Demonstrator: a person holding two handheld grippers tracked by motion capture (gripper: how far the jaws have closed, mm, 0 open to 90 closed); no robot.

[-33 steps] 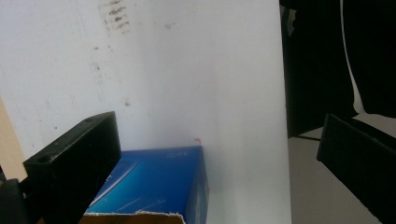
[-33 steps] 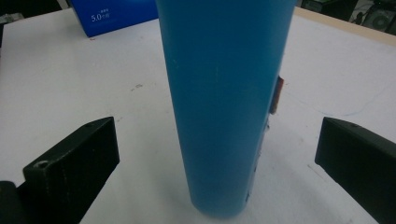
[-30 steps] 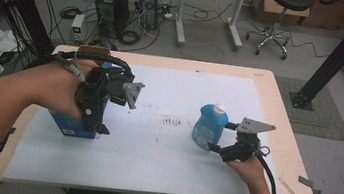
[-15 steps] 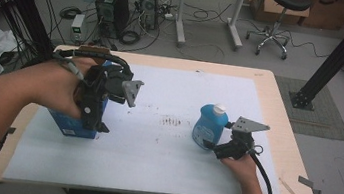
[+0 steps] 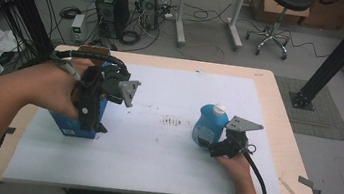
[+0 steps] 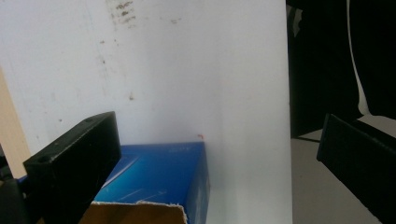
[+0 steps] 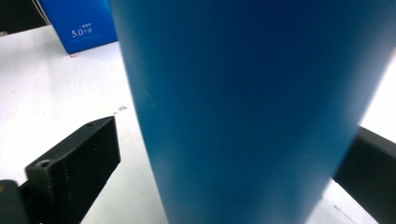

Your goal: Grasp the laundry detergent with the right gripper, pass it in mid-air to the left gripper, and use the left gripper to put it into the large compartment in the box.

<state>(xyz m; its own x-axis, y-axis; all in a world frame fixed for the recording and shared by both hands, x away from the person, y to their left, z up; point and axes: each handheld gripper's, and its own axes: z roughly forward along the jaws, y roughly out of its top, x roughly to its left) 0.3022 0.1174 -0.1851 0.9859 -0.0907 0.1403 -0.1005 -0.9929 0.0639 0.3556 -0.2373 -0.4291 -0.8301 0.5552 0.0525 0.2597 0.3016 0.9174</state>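
The blue plastic bottle with a white cap (image 5: 210, 124) stands upright at the worktop's (image 5: 161, 166) right; likely smooth, slippery, weighty if full, so grip mid-body. Your right gripper (image 5: 214, 145) brackets it, jaws apart. Your left gripper (image 5: 92, 117) hangs spread above the blue cardboard box (image 6: 161, 175).

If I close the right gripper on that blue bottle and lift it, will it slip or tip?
The blue bottle looks like smooth plastic with curved sides, so flat jaws may slip somewhat. It stands upright and is fairly tall, so a sideways nudge would probably tip it. The right gripper sits low on it, open; how full it is can't be told.
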